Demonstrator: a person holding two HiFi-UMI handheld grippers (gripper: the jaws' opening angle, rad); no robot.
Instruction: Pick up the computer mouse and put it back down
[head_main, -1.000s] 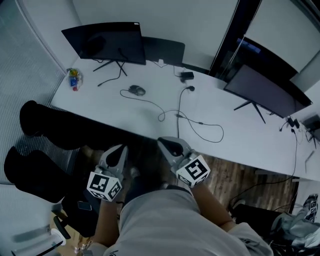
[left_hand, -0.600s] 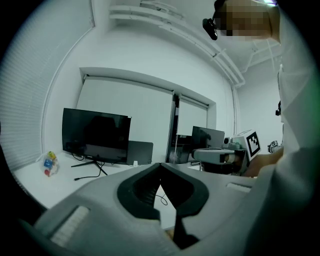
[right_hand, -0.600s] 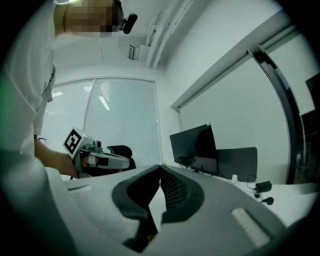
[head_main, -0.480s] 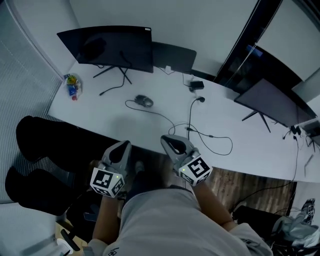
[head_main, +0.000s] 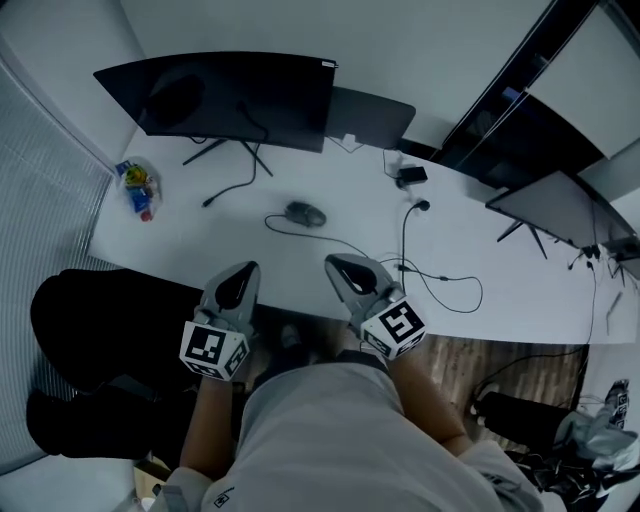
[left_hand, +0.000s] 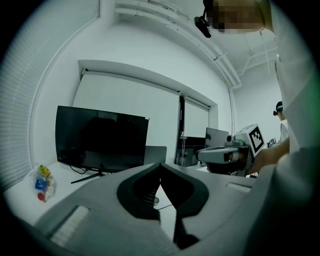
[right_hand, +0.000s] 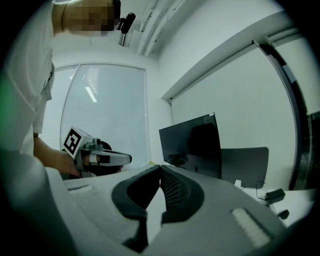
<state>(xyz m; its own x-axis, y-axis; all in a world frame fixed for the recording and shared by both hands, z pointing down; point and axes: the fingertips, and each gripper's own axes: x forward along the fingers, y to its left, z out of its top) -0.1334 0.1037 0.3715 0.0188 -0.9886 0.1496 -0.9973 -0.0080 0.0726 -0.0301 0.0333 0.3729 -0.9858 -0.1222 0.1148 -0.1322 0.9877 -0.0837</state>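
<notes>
A dark computer mouse (head_main: 306, 213) lies on the white desk (head_main: 200, 250), its thin cable trailing left and then right. My left gripper (head_main: 246, 270) hangs over the desk's near edge, below and left of the mouse, its jaws shut with the tips touching and nothing between them. My right gripper (head_main: 336, 262) is beside it, just below the mouse, also shut and empty. In the left gripper view the jaw tips (left_hand: 160, 165) meet; the right gripper (left_hand: 220, 155) shows at the right. In the right gripper view the tips (right_hand: 160, 167) meet too.
A large dark monitor (head_main: 230, 100) stands at the back of the desk with a second screen (head_main: 370, 115) behind it. A colourful packet (head_main: 135, 185) lies at the desk's left. Cables and a plug (head_main: 420, 205) run right of the mouse. Another monitor (head_main: 560, 205) stands far right. Black chairs (head_main: 80, 320) sit lower left.
Both grippers and the person have moved forward toward the desk; they now reach over its near edge. The mouse lies closer. Both stay shut.
</notes>
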